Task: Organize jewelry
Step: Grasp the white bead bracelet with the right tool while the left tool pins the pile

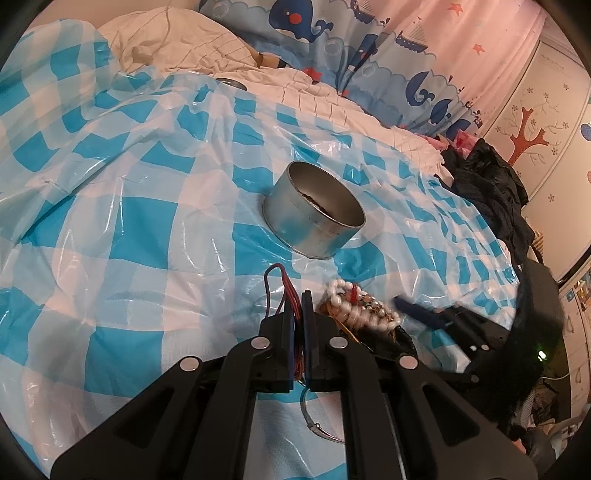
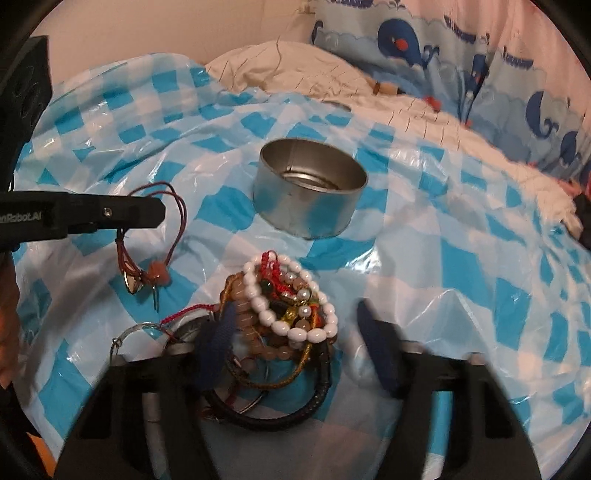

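Observation:
My left gripper (image 1: 300,308) is shut on a red cord bracelet (image 1: 284,291). In the right wrist view the cord (image 2: 177,210) hangs from the left gripper (image 2: 157,212) with an orange bead (image 2: 159,276) and a silver charm (image 2: 132,283) at its low end. A pile of jewelry (image 2: 291,314) lies on the sheet: white bead bracelet, pink beads, a black braided band. My right gripper (image 2: 295,334) is open around this pile; its left pad (image 2: 219,339) is at the pile's edge and its right pad (image 2: 373,332) stands apart. An open round metal tin (image 2: 308,192) (image 1: 314,218) sits behind the pile (image 1: 364,308).
A blue-and-white checked plastic sheet (image 1: 129,221) covers the soft bed. A silver hoop (image 2: 127,334) lies left of the pile. Black clothing (image 1: 487,184) is heaped at the right edge. A cream pillow (image 2: 288,66) and a whale-print curtain (image 1: 332,33) are behind.

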`<action>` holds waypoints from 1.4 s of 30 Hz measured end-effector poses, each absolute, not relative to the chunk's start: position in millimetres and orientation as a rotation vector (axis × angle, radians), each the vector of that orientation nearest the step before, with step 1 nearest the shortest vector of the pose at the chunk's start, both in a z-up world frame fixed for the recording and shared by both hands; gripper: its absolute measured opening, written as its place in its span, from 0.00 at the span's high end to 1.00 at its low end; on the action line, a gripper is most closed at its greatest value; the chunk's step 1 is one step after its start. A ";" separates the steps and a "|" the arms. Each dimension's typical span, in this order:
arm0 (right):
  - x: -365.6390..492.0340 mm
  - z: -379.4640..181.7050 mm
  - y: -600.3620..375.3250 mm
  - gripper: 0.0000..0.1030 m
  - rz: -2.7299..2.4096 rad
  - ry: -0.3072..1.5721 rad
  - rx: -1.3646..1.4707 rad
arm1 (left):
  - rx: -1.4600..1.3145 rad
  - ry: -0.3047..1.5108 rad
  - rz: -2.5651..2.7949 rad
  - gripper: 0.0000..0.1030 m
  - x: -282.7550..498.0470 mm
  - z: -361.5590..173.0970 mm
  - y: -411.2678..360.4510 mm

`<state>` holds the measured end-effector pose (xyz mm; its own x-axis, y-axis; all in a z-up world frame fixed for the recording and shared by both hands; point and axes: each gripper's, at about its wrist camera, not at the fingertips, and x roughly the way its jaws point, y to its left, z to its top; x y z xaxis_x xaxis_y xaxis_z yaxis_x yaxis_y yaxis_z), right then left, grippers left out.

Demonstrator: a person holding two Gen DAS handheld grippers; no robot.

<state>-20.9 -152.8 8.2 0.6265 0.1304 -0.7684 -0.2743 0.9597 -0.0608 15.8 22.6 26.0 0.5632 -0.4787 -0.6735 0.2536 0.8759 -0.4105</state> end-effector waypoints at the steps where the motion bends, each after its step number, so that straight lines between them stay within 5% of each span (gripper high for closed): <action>1: -17.8 8.0 -161.3 0.75 0.239 0.873 -0.124 | -0.281 0.872 -0.439 0.97 16.0 26.2 22.7; 3: -16.4 12.6 -176.5 0.84 0.263 0.872 0.001 | -0.278 0.872 -0.443 0.97 15.2 26.7 22.0; 13: -8.3 10.6 -219.3 0.86 0.395 0.888 0.425 | -0.279 0.870 -0.438 0.97 14.8 28.3 20.9; 15: -5.1 5.7 -218.0 0.79 0.364 0.908 0.411 | -0.281 0.871 -0.436 0.97 15.0 28.6 21.1; 18: -7.2 10.4 -207.2 0.49 0.339 0.883 0.324 | -0.281 0.870 -0.438 0.97 15.1 28.8 21.2; 29: -18.0 20.2 -167.6 0.48 0.278 0.810 -0.048 | -0.286 0.869 -0.434 0.97 16.3 29.7 21.8; 31: -20.9 20.4 -164.8 0.55 0.268 0.798 -0.085 | -0.286 0.869 -0.437 0.97 16.5 30.0 21.7; 33: -18.6 16.9 -166.6 0.79 0.257 0.816 -0.088 | -0.286 0.868 -0.438 0.97 16.4 30.3 22.5; 39: -18.7 23.1 -187.0 0.98 0.315 0.817 0.089 | -0.288 0.866 -0.434 0.97 15.7 30.8 23.2; 42: -18.6 27.7 -205.3 0.98 0.362 0.802 0.237 | -0.286 0.866 -0.434 0.97 16.3 30.8 23.4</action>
<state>-18.6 -205.3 27.7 0.6394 0.4025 -0.6551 -0.2250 0.9127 0.3412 16.3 23.4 30.8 0.5690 -0.4777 -0.6694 0.2506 0.8760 -0.4121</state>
